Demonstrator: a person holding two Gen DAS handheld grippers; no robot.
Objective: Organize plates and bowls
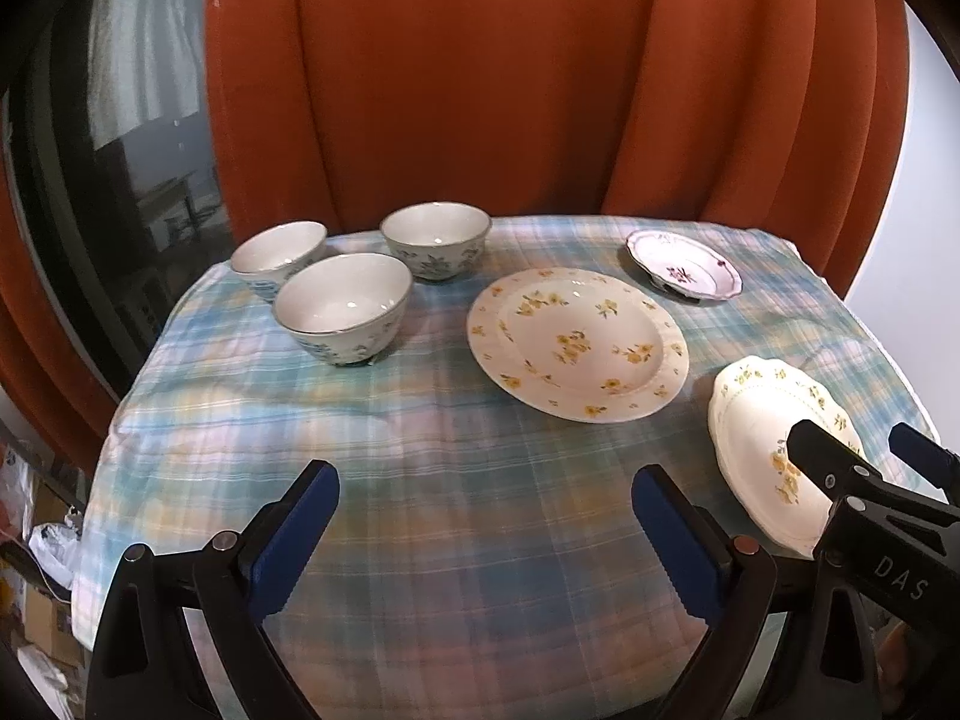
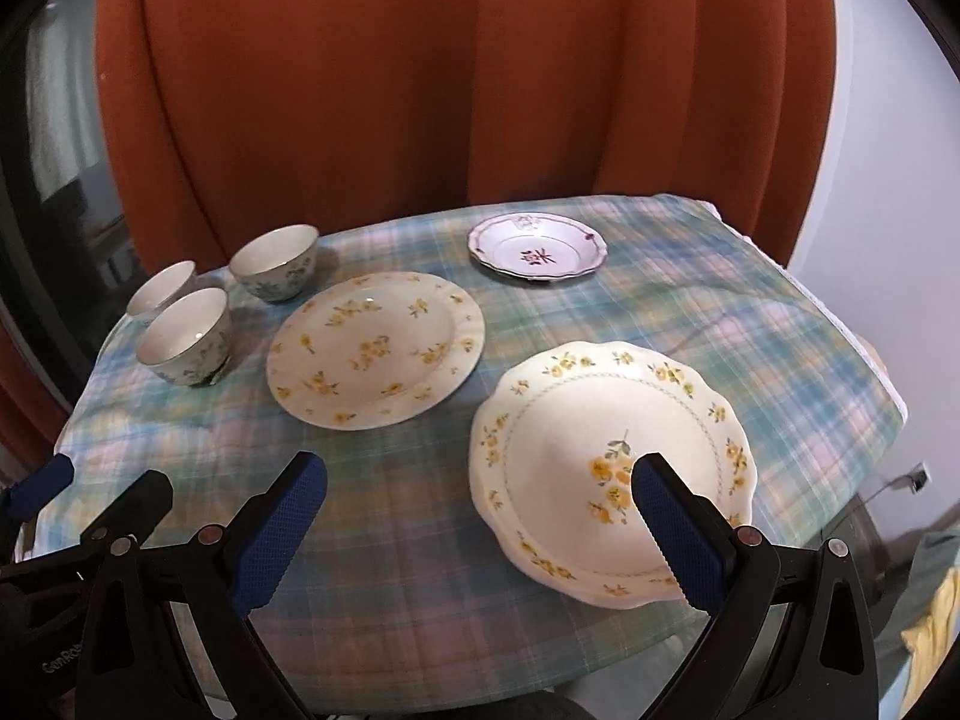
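Note:
Three white bowls (image 1: 342, 306) (image 1: 436, 238) (image 1: 279, 255) stand at the table's far left. A large round yellow-flowered plate (image 1: 577, 343) lies mid-table. A scalloped yellow-flowered plate (image 2: 606, 456) lies at the near right. A small pink-rimmed plate (image 2: 537, 249) lies at the far right. My left gripper (image 1: 486, 480) is open and empty above the near cloth. My right gripper (image 2: 480, 471) is open and empty, its right finger over the scalloped plate; it also shows in the left wrist view (image 1: 858, 441).
The table carries a blue-green plaid cloth (image 1: 420, 450). An orange curtain (image 1: 480, 78) hangs behind it. A dark window (image 1: 120, 150) is at the left. Clutter lies on the floor at the lower left (image 1: 36, 570).

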